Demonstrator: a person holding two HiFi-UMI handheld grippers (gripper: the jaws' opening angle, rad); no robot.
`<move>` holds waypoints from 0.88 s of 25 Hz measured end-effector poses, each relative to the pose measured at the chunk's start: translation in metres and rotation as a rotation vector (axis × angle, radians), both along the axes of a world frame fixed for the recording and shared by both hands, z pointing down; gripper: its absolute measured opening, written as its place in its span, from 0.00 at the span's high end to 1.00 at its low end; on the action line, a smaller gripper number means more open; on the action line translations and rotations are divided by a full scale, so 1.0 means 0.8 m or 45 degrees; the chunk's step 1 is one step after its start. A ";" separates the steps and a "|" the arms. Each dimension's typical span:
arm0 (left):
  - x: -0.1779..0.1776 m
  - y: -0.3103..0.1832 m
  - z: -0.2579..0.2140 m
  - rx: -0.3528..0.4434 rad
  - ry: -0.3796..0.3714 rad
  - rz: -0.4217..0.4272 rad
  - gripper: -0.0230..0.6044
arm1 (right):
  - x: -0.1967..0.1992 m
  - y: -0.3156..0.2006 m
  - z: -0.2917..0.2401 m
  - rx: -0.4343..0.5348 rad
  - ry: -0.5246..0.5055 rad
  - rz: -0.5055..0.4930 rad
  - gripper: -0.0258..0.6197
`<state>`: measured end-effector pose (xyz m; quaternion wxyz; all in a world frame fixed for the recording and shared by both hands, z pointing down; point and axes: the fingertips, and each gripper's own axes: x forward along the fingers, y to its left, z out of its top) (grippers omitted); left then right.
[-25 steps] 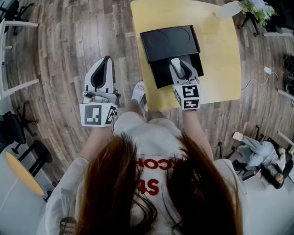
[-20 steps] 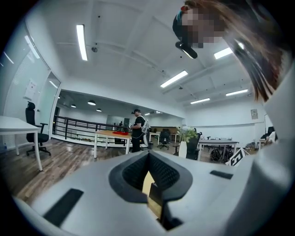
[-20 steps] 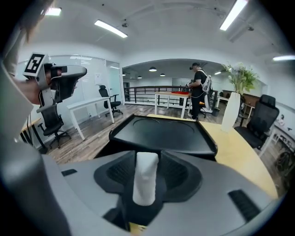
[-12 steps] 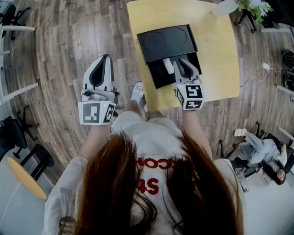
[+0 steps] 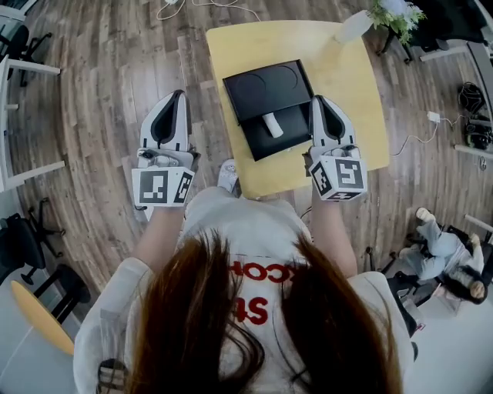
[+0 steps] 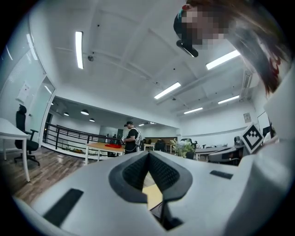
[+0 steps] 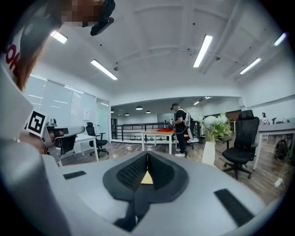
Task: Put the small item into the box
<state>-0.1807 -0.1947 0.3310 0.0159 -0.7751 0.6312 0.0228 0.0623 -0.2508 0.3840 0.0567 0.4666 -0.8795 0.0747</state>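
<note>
A black box (image 5: 283, 135) lies on the yellow table (image 5: 354, 85), its lid (image 5: 264, 83) flipped open behind it. The small white item (image 5: 272, 125) rests inside the box, touching neither gripper. My right gripper (image 5: 318, 98) hovers at the box's right edge; its jaws have just closed and now stand shut with nothing between them (image 7: 147, 155). My left gripper (image 5: 180, 95) is held over the wooden floor left of the table, also shut and empty (image 6: 148, 154).
A white vase with a plant (image 5: 389, 11) stands on the table's far right corner. The person's shoe (image 5: 229, 173) is at the table's near edge. Office chairs (image 5: 19, 219) stand at the left, and a person (image 5: 443, 254) sits at the lower right.
The right gripper, which held the white item over the box, let it go inside, then drew up and to the right and closed. The left gripper rose slightly.
</note>
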 end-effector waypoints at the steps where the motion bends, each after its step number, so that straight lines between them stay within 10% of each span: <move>1: 0.002 -0.001 -0.005 0.014 -0.002 0.005 0.97 | 0.004 0.001 -0.012 0.025 -0.007 0.006 0.95; 22: 0.024 0.016 -0.036 0.116 -0.028 0.029 0.97 | 0.036 0.036 -0.089 0.177 -0.114 0.039 0.95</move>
